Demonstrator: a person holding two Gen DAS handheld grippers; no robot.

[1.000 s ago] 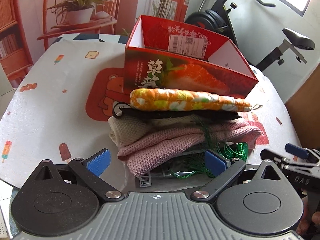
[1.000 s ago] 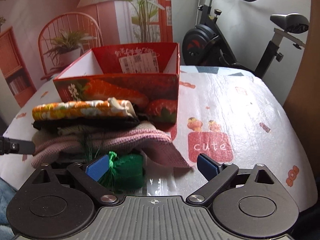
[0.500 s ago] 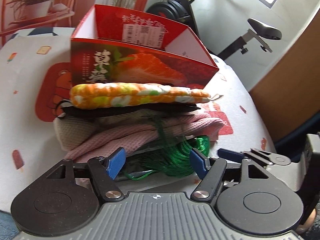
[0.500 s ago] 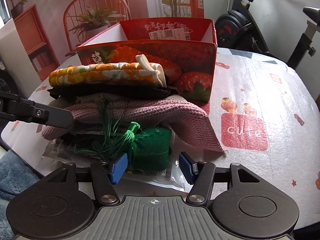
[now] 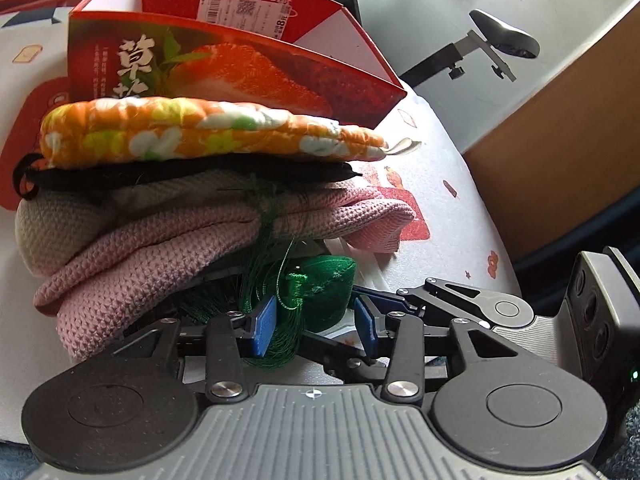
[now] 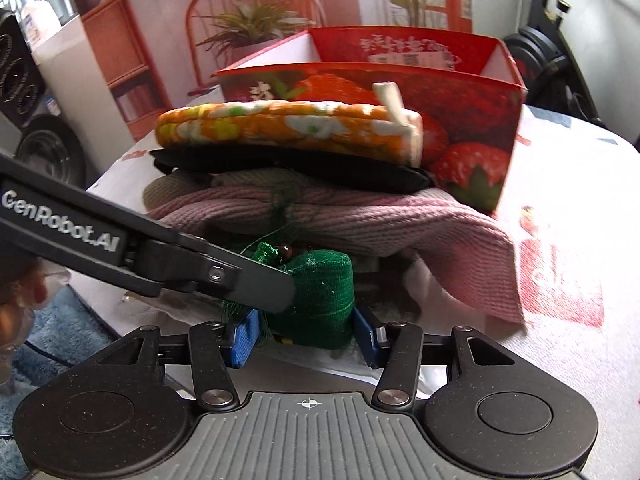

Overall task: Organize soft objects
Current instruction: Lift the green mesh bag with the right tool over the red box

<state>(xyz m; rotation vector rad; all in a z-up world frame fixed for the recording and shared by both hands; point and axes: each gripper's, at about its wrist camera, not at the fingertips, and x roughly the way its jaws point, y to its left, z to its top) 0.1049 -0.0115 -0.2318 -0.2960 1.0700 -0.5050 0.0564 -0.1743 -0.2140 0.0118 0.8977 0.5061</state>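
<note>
A stack of soft things lies on the table: an orange floral pot holder (image 5: 200,132) (image 6: 288,128) on top, then a black cloth (image 5: 192,174), a beige knit (image 5: 52,224) and a pink knit cloth (image 5: 160,256) (image 6: 400,224). At the bottom front lies a green pouch (image 5: 326,280) (image 6: 320,296) with a tassel. My left gripper (image 5: 314,328) is closing with the tassel threads and pouch between its jaws; a gap shows beside the far pad. My right gripper (image 6: 306,336) is closing too, with both pads against the pouch's sides.
A red strawberry box (image 5: 240,64) (image 6: 480,92), open at the top, stands right behind the stack. A clear plastic bag (image 6: 420,376) lies under the pouch. The patterned tablecloth (image 6: 580,240) runs to the right. An exercise bike (image 5: 500,40) stands beyond the table.
Both grippers have tilted down and come in low at the green pouch, and both have narrowed from wide open to about the pouch's width.
</note>
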